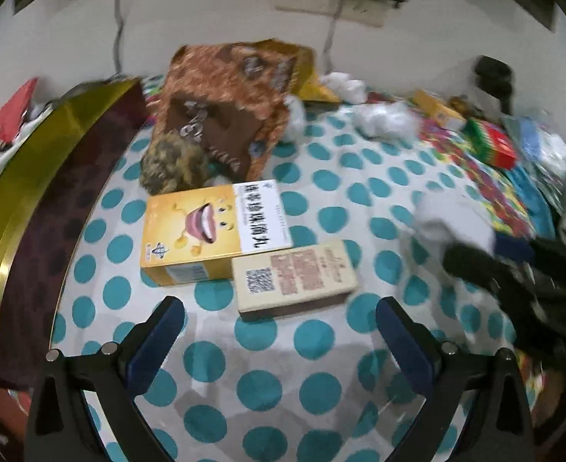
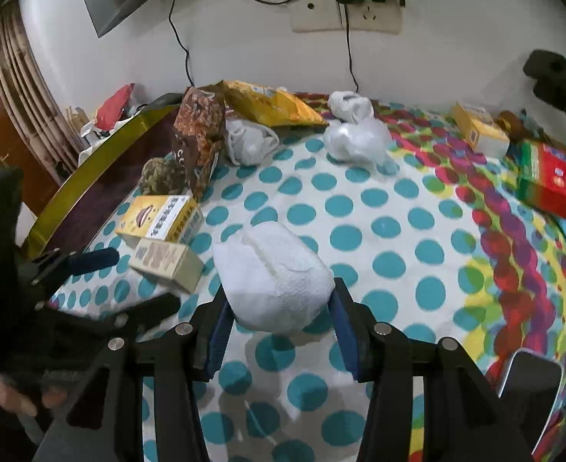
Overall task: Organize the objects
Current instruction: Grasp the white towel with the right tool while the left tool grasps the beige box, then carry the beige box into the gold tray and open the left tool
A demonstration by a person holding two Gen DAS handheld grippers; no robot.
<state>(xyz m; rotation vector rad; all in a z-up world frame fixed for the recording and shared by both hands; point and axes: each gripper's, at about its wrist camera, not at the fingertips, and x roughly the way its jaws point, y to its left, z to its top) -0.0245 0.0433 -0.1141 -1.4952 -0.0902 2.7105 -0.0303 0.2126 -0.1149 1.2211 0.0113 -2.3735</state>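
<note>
My right gripper [image 2: 279, 296] is shut on a white soft tissue pack [image 2: 275, 277], held a little above the dotted tablecloth [image 2: 360, 231]. The left wrist view shows that pack as a blur [image 1: 452, 223] at the right. My left gripper [image 1: 279, 308] stands wide open just short of a beige box [image 1: 294, 277] with a square code on it, nothing between its fingers. A yellow medicine box [image 1: 213, 231] lies against the beige box on its far side. In the right wrist view the left gripper [image 2: 129, 281] sits at the left, beside the beige box [image 2: 167, 261] and the yellow medicine box [image 2: 159, 219].
A gold-rimmed round tin [image 1: 32, 192] borders the left side. At the back lie a brown snack bag [image 1: 225, 107], a lumpy brown ball [image 1: 175, 165], a yellow bag [image 2: 275, 107] and white plastic bags [image 2: 356, 134]. A red-green box [image 2: 545, 177] and a phone [image 2: 529, 381] lie right.
</note>
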